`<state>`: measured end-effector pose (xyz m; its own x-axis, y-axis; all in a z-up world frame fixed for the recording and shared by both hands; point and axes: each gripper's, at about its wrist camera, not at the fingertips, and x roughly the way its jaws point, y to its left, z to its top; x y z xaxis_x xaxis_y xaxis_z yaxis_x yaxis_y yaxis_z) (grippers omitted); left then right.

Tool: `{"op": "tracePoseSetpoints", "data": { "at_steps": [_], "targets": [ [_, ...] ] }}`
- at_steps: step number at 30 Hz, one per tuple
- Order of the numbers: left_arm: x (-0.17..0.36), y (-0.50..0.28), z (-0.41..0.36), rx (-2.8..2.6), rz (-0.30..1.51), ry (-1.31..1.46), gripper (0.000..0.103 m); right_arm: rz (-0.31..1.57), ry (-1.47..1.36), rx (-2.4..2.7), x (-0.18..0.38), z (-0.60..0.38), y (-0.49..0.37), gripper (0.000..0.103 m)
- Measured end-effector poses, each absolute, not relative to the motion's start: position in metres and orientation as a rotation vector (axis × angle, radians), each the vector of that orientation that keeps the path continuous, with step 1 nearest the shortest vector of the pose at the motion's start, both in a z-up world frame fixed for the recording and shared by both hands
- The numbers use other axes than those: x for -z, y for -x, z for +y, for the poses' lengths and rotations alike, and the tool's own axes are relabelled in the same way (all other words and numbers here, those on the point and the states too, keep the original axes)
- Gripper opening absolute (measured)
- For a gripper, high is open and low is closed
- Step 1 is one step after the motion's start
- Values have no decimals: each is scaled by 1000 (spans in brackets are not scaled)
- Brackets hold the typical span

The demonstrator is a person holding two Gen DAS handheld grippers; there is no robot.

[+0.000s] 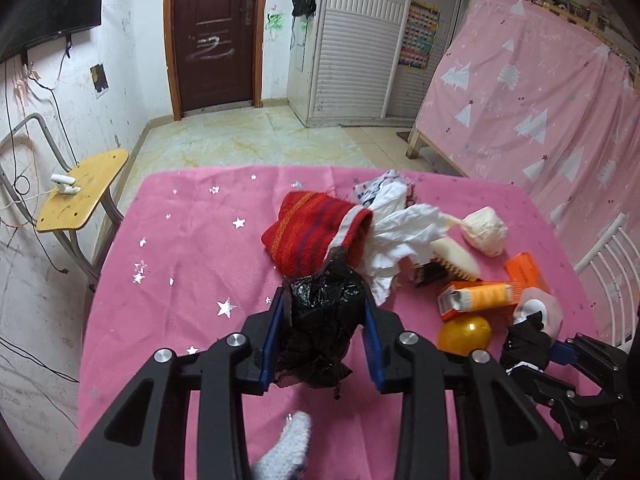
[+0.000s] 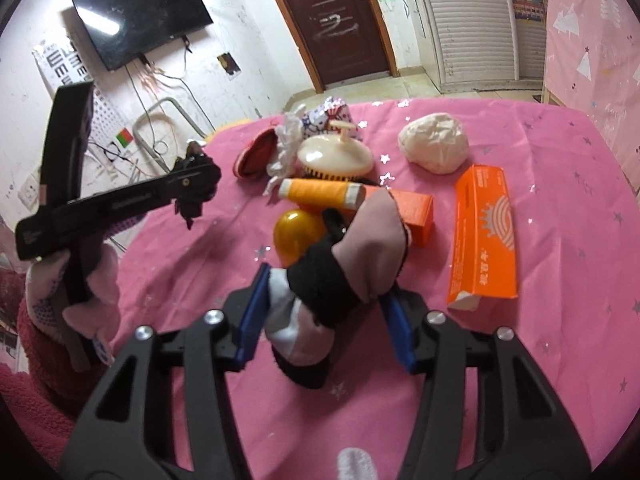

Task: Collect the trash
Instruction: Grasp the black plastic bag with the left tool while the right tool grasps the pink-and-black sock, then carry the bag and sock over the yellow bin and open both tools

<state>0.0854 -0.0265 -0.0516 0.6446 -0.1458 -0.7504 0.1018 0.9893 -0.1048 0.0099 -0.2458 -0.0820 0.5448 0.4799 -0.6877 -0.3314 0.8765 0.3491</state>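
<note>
The left gripper (image 1: pixel 324 320) clamps a black bag (image 1: pixel 320 320) between its pads, above the pink cloth (image 1: pixel 180 248). The right gripper (image 2: pixel 324 304) grips a sock (image 2: pixel 340 272). Beyond lie a yellow egg (image 2: pixel 298 236), orange boxes (image 2: pixel 484 236), brush (image 2: pixel 336 156) and tissue (image 1: pixel 400 236).

Lived-in home room, likely a child's bedroom. Evidence: brown entry door (image 1: pixel 216 36) with scribbles; wall-mounted television (image 2: pixel 140 16); white louvred wardrobe (image 1: pixel 360 48); colourful learning chart (image 1: pixel 418 34); pink tree-print sheet (image 1: pixel 532 92) draped over a wooden frame; tiled floor (image 1: pixel 240 144); yellow school chair (image 1: pixel 82 192); desk under pink star-spangled cloth (image 1: pixel 192 248).
</note>
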Motion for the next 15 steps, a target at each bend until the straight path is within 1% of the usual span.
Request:
{"op": "tracePoseSetpoints", "data": {
  "at_steps": [7,15],
  "targets": [
    [27,-74,-39,157,815,44,27,808,-202,-487,65,-262,-2,51],
    [12,-70,-60,180,798,25,27,730,-241,-418,50,-301,3,52]
  ]
}}
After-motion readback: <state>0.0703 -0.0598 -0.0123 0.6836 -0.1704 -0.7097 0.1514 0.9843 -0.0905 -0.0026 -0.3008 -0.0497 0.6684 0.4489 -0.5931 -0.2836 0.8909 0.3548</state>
